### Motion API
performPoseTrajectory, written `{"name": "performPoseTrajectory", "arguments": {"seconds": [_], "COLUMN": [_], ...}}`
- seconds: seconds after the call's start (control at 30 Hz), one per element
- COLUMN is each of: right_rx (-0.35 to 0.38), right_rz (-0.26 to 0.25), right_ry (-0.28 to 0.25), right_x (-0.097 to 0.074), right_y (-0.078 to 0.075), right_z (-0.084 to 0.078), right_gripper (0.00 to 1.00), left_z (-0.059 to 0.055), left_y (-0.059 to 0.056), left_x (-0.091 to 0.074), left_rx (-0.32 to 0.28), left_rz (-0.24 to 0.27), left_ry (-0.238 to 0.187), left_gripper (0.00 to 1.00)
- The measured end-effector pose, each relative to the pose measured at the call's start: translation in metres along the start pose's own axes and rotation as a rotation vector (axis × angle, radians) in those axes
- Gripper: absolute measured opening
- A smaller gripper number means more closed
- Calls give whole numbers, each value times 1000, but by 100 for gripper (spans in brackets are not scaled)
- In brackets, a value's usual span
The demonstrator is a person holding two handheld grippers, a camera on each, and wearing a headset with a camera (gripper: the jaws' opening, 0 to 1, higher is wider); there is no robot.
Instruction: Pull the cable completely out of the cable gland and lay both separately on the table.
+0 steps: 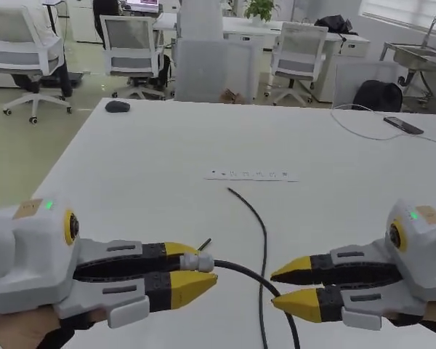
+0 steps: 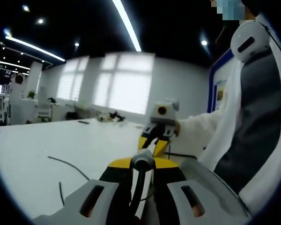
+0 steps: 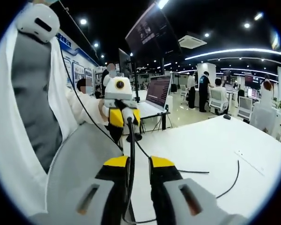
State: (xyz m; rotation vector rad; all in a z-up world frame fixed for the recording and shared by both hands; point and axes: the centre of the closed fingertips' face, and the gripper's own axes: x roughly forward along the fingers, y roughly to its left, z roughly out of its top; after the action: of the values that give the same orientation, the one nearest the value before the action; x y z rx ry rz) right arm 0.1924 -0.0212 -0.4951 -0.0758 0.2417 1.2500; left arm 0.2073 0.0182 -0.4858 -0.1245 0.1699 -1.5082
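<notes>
Well back from far table (image 1: 327,138) edge, cable gland (image 1: 198,261) in left tool (image 1: 208,267).

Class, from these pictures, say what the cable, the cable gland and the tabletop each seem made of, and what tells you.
The cable: probably a rubber or soft plastic sheath, matt black; it lies in loose curves. The cable gland: likely pale grey plastic, smooth, dull sheen; metal cannot be ruled out. The tabletop: seemingly white laminate, smooth and even, faintly glossy.
</notes>
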Motion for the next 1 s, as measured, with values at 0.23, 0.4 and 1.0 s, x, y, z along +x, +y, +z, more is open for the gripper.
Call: {"name": "performPoseTrajectory", "arguments": {"seconds": [0.23,0.4,1.0], "right_rx": [-43,-85,-137], "right_rz": [43,48,64], "right_ry": [-3,18,71], "right_x": [25,35,38], "right_y": [15,13,-2], "right_z": [26,17,17], "right_gripper": [19,4,3], "left_z": [1,6,7], "left_y": [-4,1,15], "left_x": [8,2,-4], "left_rx": [-26,-52,-59], "left_rz": [-15,-17,-13], "left_ry": [-27,-30,-3], "left_gripper": [16,16,16]}}
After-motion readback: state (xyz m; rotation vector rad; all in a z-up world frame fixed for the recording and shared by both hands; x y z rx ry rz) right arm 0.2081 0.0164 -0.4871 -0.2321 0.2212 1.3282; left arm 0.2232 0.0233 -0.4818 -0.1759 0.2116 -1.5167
